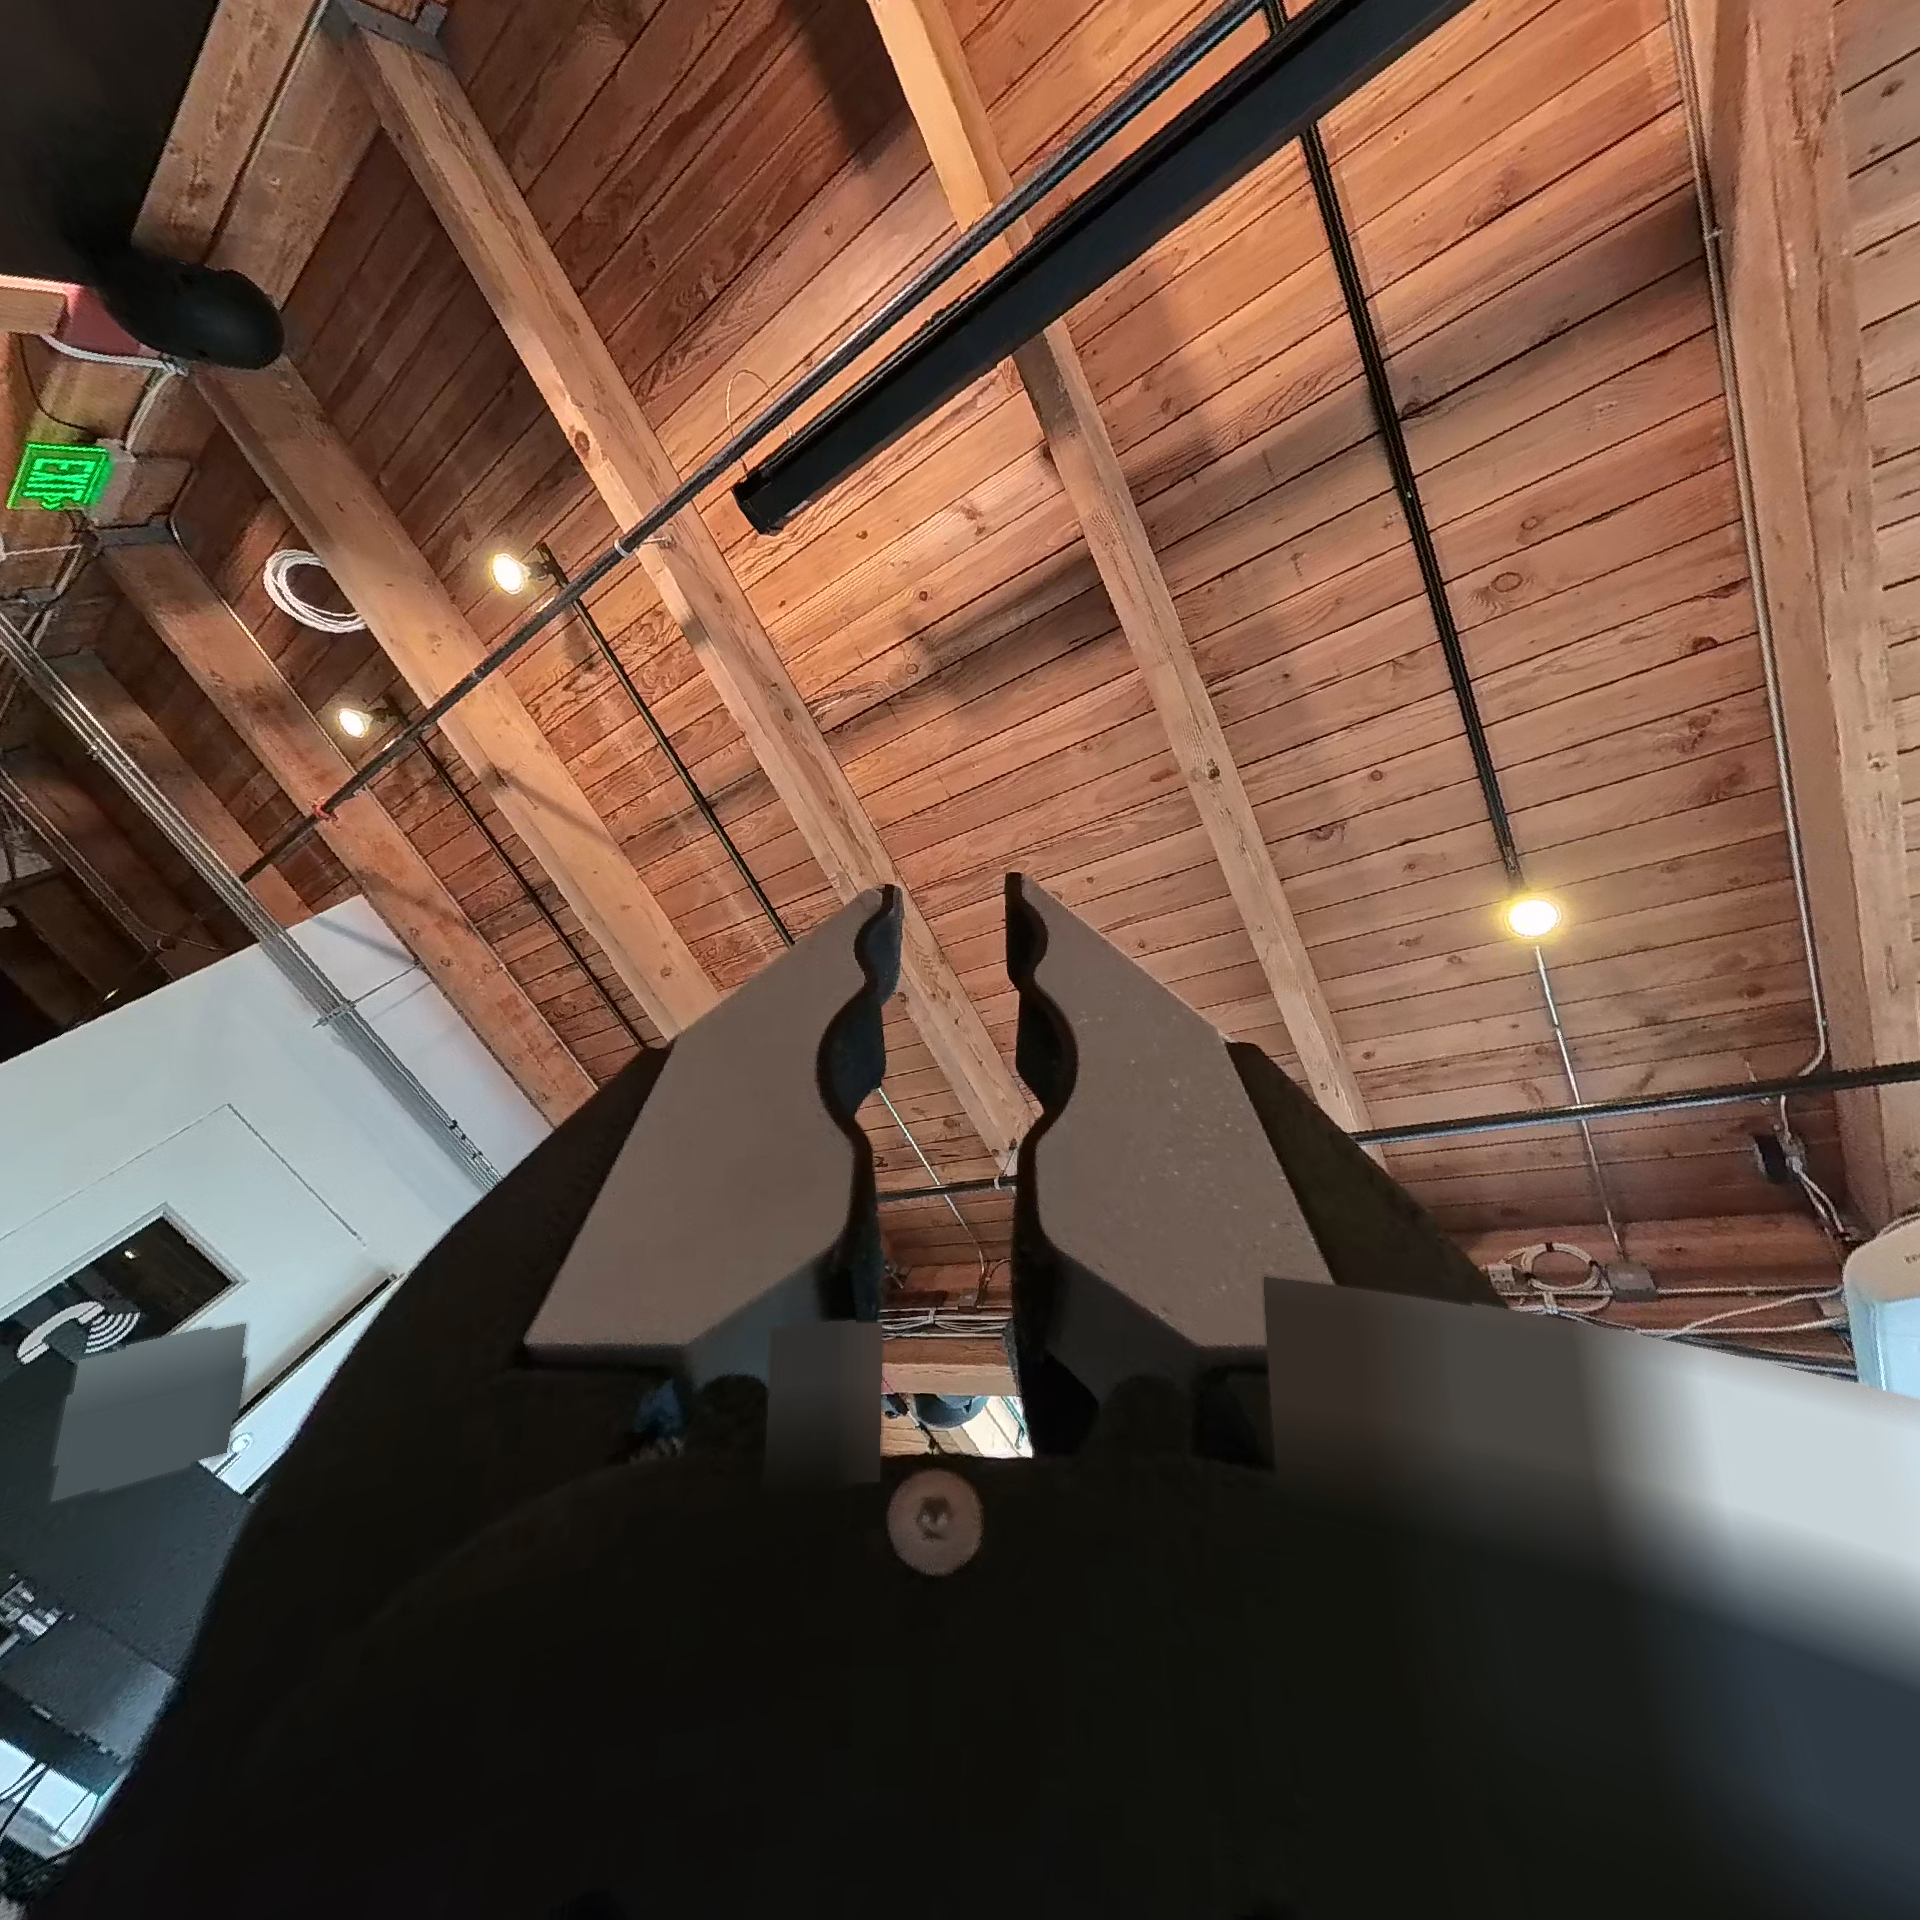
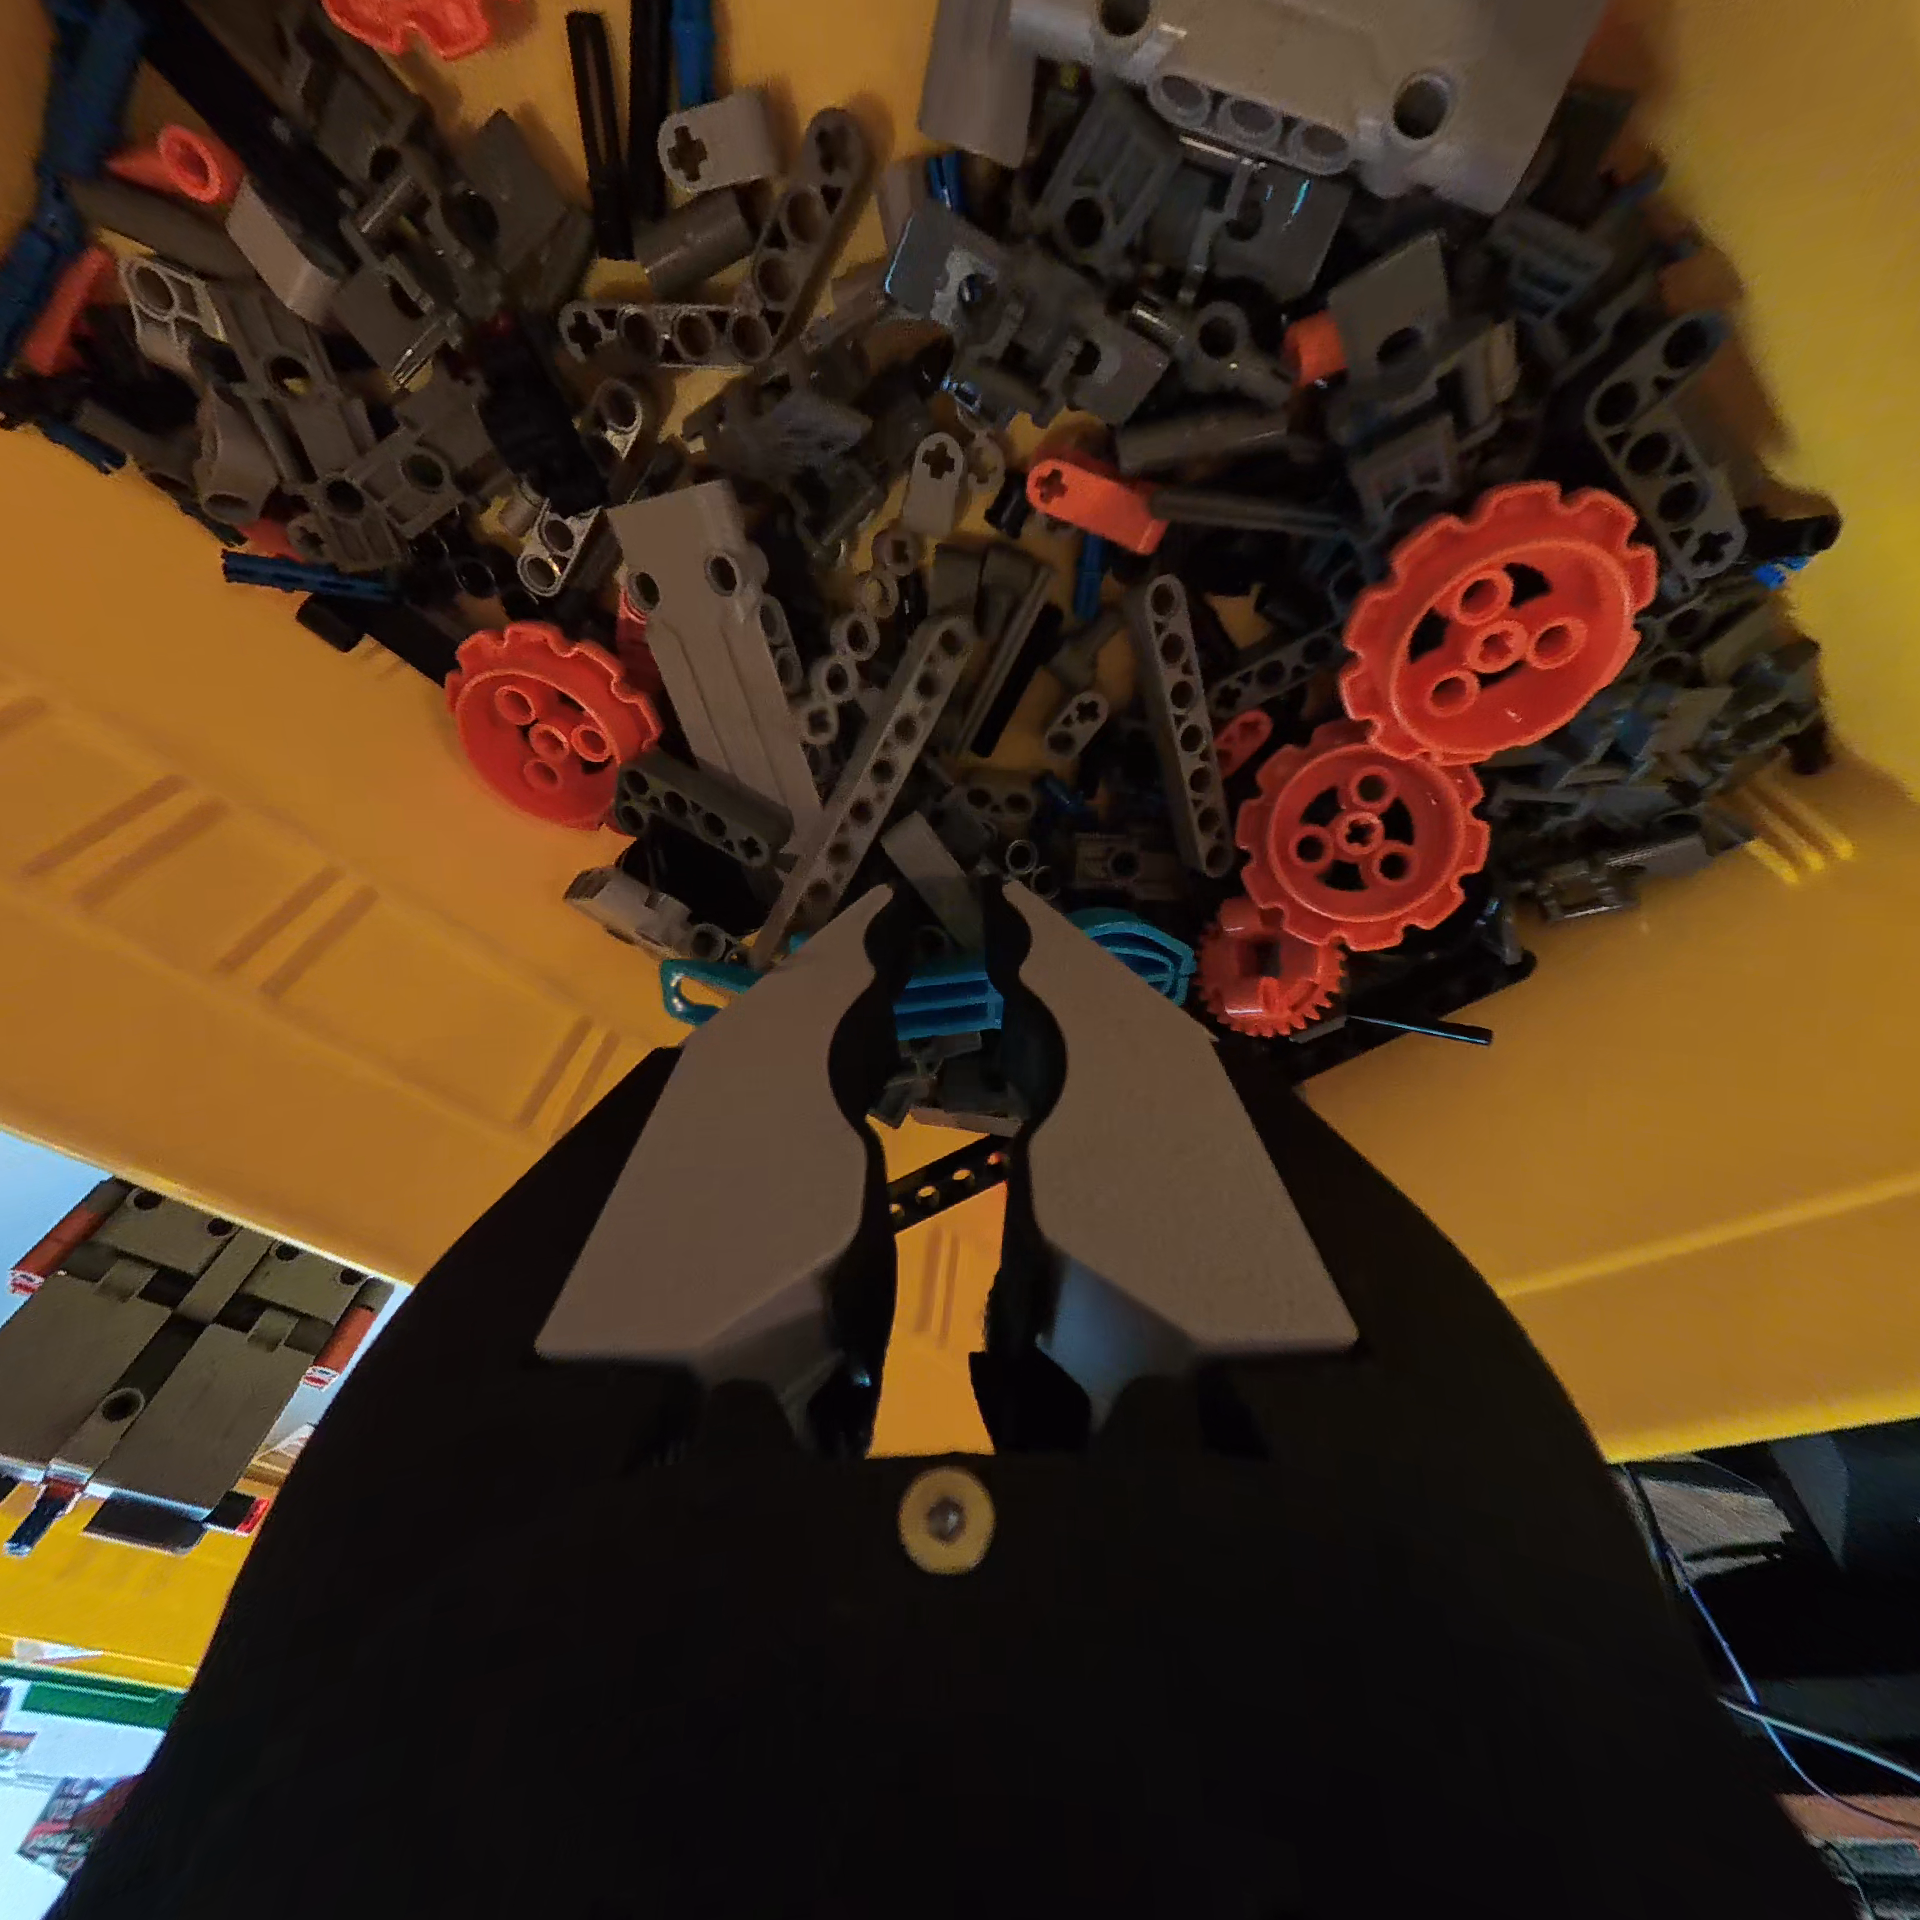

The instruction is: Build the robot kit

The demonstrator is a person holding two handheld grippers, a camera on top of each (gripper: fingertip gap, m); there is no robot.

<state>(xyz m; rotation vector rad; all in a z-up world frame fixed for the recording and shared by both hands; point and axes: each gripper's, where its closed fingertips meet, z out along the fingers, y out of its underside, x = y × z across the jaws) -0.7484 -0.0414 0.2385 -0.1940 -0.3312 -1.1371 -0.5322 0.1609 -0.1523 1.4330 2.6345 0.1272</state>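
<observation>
Plastic building parts point(image 2: 935, 582), grey beams, black pins and red toothed wheels point(image 2: 1496, 634), are lying heaped in a yellow bin point(image 2: 312, 935), and the right gripper point(image 2: 948, 896) is reaching into the pile with its jaws slightly parted. A teal piece point(image 2: 940, 1003) is sitting between the fingers, though whether they are touching it is hard to judge. Nothing is being lifted clear. The left gripper point(image 1: 954, 888) is pointing up at a wooden plank ceiling point(image 1: 1143, 520) with lit spotlights point(image 1: 1532, 914), jaws apart and empty. The gripper's dark body is hiding the bin's near edge, and motion blur is smearing its far corners.
</observation>
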